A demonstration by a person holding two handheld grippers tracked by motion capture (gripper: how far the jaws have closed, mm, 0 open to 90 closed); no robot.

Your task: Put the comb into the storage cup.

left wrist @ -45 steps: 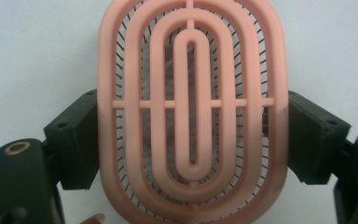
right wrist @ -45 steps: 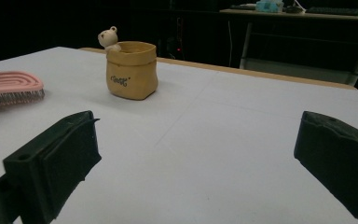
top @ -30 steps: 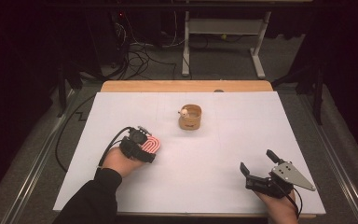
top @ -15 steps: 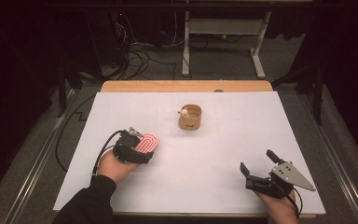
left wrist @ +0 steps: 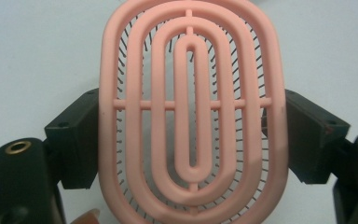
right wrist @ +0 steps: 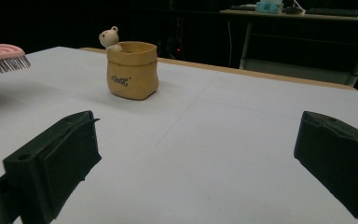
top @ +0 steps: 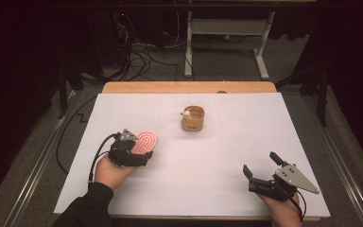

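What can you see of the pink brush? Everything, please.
The pink brush is an oval, open frame of nested loops joined by a cross bar and short struts, plastic by the look, with thin dark bristles on its underside. The left gripper grips it across its width, one jaw pressed on each long side. It is held roughly flat, bristles down, above the white table at its front left. No handle is visible.

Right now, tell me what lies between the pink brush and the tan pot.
Nothing: in the high view, bare white tabletop separates brush and pot.
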